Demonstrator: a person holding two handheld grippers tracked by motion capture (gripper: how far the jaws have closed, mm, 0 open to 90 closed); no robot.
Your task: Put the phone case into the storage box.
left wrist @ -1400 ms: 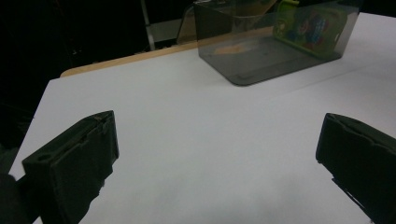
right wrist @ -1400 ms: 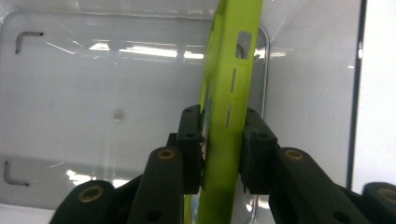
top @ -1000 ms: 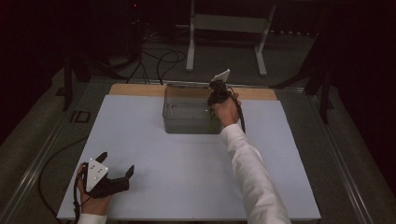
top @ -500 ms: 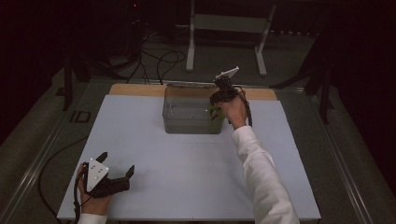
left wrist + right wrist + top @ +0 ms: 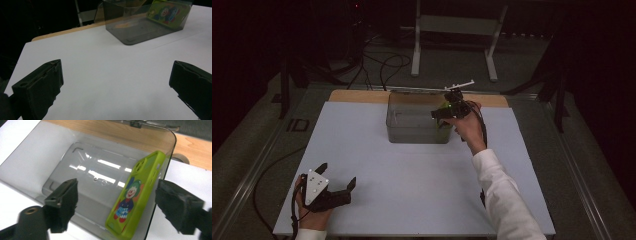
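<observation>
A: Where is the right hand (image 5: 469,127) sitting?

B: It is reaching out over the right end of the clear smoky-grey plastic bin (image 5: 412,131) at the far side of the white counter (image 5: 412,175), forearm in a white sleeve (image 5: 504,200) stretching up from the near edge. The right gripper (image 5: 446,112) is pointing down and leftward into the bin.

A: And its jaws?

B: They have just been opening and are standing wide. In the right gripper view the lime-green rubbery phone case with a clown picture (image 5: 133,200) is lying between them, but neither pad is pressing on it.

A: So where is the case resting?

B: It is leaning inside the bin, tilted against the right-hand wall, its lower end on the glossy floor of the bin. In the left gripper view it is showing through the tinted wall (image 5: 167,11).

A: What is the bin like?

B: Rectangular, rounded at the corners, smooth and see-through, throwing back bright streaks of light. Behind it a strip of pale wood (image 5: 357,96) is edging the counter.

A: And the left hand (image 5: 312,215)?

B: It is resting low at the near left corner of the counter, well apart from the bin. The left gripper (image 5: 337,177) is pointing toward the bin, jaws spread wide with bare matte white surface between them, and a grey three-cornered plate (image 5: 316,184) is sitting on top.
</observation>
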